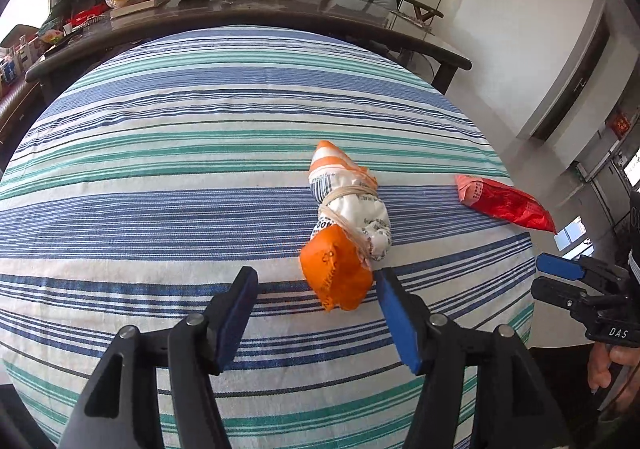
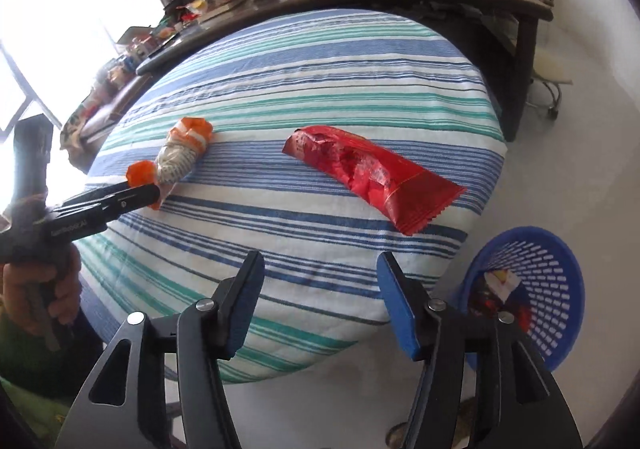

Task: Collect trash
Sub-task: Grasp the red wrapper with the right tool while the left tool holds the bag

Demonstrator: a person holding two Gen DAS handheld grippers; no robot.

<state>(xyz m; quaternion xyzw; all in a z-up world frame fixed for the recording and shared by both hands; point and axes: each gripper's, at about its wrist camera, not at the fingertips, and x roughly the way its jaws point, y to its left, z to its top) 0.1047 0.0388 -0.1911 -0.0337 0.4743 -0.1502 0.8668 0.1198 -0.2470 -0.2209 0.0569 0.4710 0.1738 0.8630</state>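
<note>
An orange-and-white wrapper bundle (image 1: 346, 225) tied with a rubber band lies on the striped tablecloth (image 1: 160, 169); it also shows in the right wrist view (image 2: 176, 157). My left gripper (image 1: 316, 281) is open, its fingers on either side of the bundle's near orange end, not closed on it. A red snack bag (image 2: 368, 177) lies flat toward the table's right edge, also in the left wrist view (image 1: 504, 203). My right gripper (image 2: 320, 269) is open and empty, above the table's near edge, short of the red bag.
A blue plastic basket (image 2: 556, 297) with some trash inside stands on the floor right of the table. A dark counter (image 1: 248, 9) with bowls, a plant and clutter runs behind the table. A chair (image 2: 548, 81) stands at the far right.
</note>
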